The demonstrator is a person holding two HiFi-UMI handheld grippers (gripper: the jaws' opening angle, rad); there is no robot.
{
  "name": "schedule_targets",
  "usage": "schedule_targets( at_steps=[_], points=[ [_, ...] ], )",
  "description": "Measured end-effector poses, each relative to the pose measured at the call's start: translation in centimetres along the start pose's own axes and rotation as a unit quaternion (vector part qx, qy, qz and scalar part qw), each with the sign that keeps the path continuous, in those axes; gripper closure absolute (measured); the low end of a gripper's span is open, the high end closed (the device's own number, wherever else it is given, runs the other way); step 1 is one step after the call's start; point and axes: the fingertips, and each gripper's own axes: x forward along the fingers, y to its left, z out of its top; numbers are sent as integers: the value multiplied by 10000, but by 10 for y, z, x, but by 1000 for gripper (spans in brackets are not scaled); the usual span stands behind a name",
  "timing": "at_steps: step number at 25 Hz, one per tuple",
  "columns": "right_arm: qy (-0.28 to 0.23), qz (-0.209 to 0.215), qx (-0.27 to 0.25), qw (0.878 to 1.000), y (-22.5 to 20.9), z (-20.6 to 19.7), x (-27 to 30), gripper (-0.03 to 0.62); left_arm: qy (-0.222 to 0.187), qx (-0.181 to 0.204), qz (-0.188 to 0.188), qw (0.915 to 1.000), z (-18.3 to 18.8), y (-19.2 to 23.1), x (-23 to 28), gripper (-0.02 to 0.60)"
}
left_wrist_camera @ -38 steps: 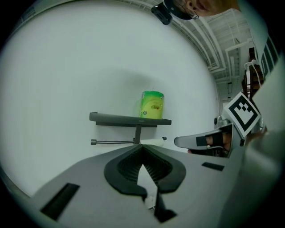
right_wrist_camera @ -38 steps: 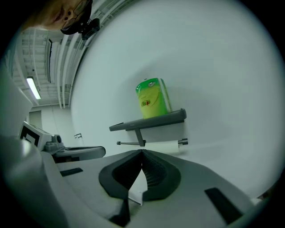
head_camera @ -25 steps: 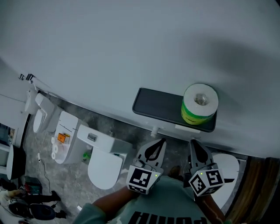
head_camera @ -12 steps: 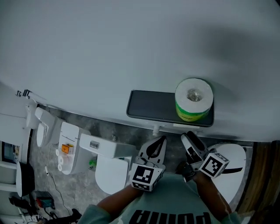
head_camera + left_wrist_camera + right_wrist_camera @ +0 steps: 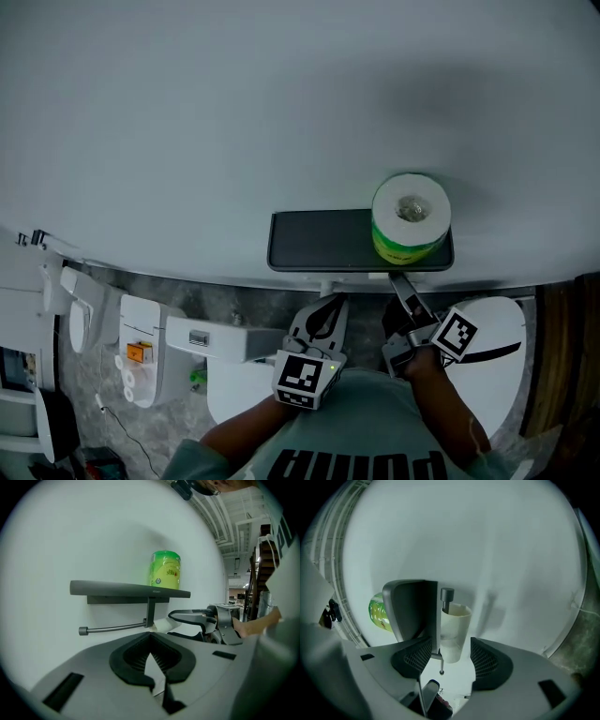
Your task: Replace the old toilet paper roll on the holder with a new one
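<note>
A new roll in a green wrapper stands upright on the right end of the dark wall shelf. Under the shelf, the old roll, a bare pale tube, sits on the holder bar. My right gripper is rolled on its side just below the shelf. Its jaws are opening, with the tube between them and a gap on both sides. My left gripper hovers to the left of it, shut and empty, pointing at the wall under the shelf.
The white wall fills the far side. Below are white toilets and a round white lid at the right. A wooden frame runs along the right edge.
My right gripper has rolled onto its side, opened, and moved up to the holder under the shelf. The left gripper has shifted only slightly towards the wall.
</note>
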Motion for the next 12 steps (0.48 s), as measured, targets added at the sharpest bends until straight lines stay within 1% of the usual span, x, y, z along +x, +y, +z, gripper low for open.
schedule_targets(
  at_steps=[7, 8, 9, 12],
  points=[
    [-263, -108, 262, 9993, -5, 10, 9, 355, -29, 66, -32, 10000, 3, 8, 2, 577],
    [-287, -129, 283, 9991, -6, 11, 9, 364, -29, 68, -36, 10000, 4, 8, 3, 578],
    [-314, -145, 293, 9990, -6, 13, 9, 395, -29, 72, -40, 10000, 4, 8, 3, 578],
    [-381, -129, 340, 9986, -4, 14, 9, 399, -13, 88, -41, 10000, 5, 8, 3, 577]
  ],
)
